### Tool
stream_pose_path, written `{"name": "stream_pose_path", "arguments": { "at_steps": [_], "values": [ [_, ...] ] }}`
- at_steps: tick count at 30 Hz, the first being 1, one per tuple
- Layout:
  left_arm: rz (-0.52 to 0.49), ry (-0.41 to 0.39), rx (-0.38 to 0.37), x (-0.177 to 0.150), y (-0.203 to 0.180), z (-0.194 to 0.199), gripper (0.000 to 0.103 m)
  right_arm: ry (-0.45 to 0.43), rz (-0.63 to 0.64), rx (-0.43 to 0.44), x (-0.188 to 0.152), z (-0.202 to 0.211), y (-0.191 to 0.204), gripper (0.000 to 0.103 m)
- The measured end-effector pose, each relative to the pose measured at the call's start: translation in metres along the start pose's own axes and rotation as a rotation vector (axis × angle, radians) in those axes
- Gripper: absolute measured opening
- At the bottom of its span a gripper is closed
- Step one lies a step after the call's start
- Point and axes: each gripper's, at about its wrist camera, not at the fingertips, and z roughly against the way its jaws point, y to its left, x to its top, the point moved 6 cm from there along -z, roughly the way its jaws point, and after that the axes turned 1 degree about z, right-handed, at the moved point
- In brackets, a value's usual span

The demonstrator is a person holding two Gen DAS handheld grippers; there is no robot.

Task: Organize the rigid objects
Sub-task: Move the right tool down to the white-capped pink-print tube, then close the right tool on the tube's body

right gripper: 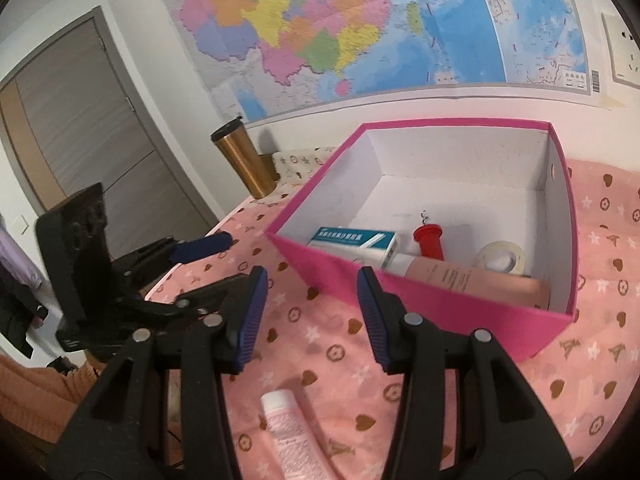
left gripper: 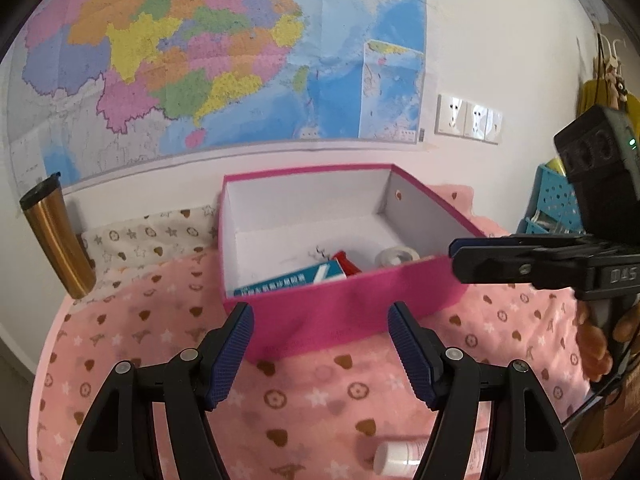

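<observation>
An open pink box [left gripper: 344, 304] [right gripper: 440, 304] with a white inside stands on the pink patterned blanket. In it lie a blue-and-white carton [right gripper: 354, 242] [left gripper: 288, 278], a red corkscrew [right gripper: 430, 240], a roll of clear tape [right gripper: 500, 258] [left gripper: 396, 257] and a peach-pink bottle [right gripper: 468, 280]. A pink tube with a white cap [right gripper: 292, 436] [left gripper: 400, 456] lies on the blanket in front of the box. My left gripper [left gripper: 320, 354] is open and empty, just short of the box's near wall. My right gripper [right gripper: 312, 316] is open and empty above the tube.
A gold tumbler [left gripper: 56, 240] [right gripper: 244, 160] stands by the wall at the back left. A map [left gripper: 200, 60] and wall sockets [left gripper: 468, 118] are behind the box. A blue basket [left gripper: 554, 204] is at the right. A door [right gripper: 80, 128] is to the left.
</observation>
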Motion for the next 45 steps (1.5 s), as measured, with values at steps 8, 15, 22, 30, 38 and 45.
{"name": "stream_pose_path", "arguments": {
  "at_steps": [8,15,22,30,38,45],
  "values": [
    [-0.019,0.026,-0.009,-0.016,-0.013,0.003,0.071,0.015,-0.013,0.018,-0.023,0.012,0.009,0.049],
    [-0.026,0.072,-0.042,-0.035,-0.023,0.0,0.071,0.055,-0.051,0.0,-0.052,0.015,0.005,0.049],
    [-0.025,0.174,-0.1,-0.07,-0.033,-0.01,0.071,0.15,-0.164,-0.025,-0.104,0.016,-0.018,0.049],
    [-0.031,0.252,-0.167,-0.094,-0.045,-0.016,0.071,0.235,-0.257,-0.059,-0.153,0.026,-0.035,0.049],
    [-0.029,0.293,-0.19,-0.108,-0.053,-0.021,0.07,0.296,-0.279,-0.016,-0.182,0.04,-0.02,0.049],
    [-0.03,0.314,-0.241,-0.11,-0.062,-0.023,0.068,0.285,-0.295,0.02,-0.188,0.037,-0.012,0.049]
  ]
}}
